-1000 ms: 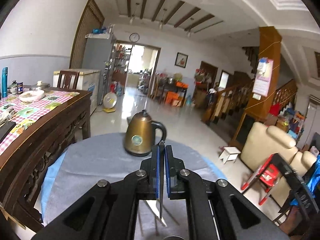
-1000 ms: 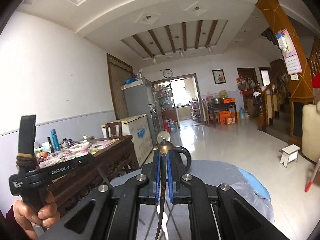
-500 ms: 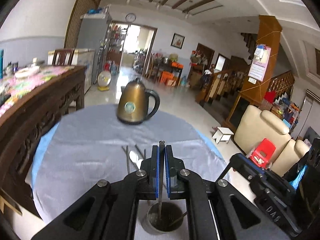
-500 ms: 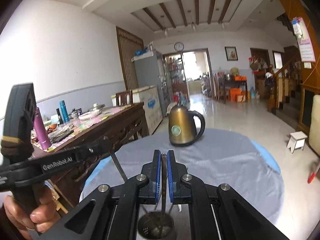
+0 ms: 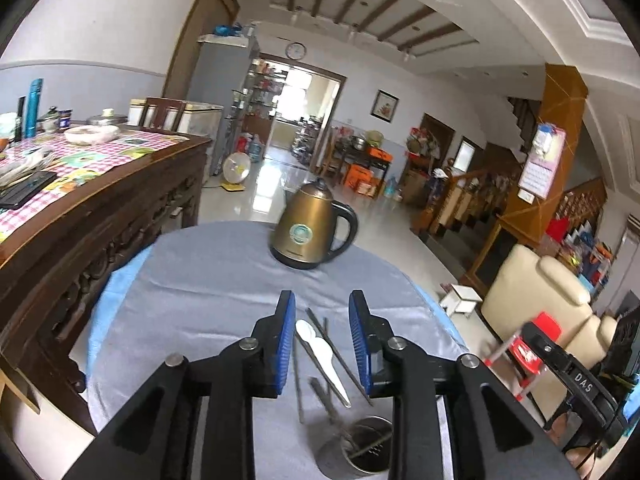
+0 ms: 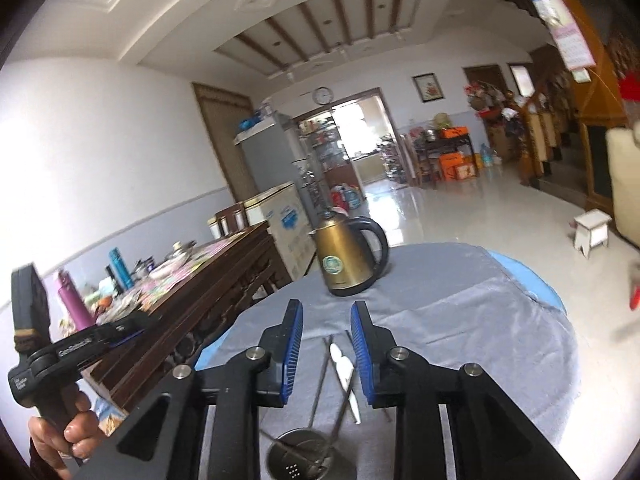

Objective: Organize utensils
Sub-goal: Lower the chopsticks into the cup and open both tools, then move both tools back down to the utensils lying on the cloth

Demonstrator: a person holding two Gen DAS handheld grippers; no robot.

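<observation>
Left wrist view: left gripper [image 5: 322, 340] jaws opening, nothing pinched. White plastic spoon [image 5: 320, 354] and thin metal chopsticks [image 5: 340, 354] lie on the grey-clothed round table [image 5: 200, 280] directly ahead, long axes running near-to-far. Round steel utensil cup [image 5: 368, 454] sits nearer, slightly right.

Right wrist view: right gripper [image 6: 326, 350] jaws opening, empty; spoon just ahead, cup nearest. Neither hand judged clearly closer

The right gripper [image 6: 326, 316] hangs with jaws opening, nothing between them; below sits a metal cup [image 6: 310, 456], beyond it a white spoon [image 6: 344, 364] and perhaps chopsticks.
</observation>
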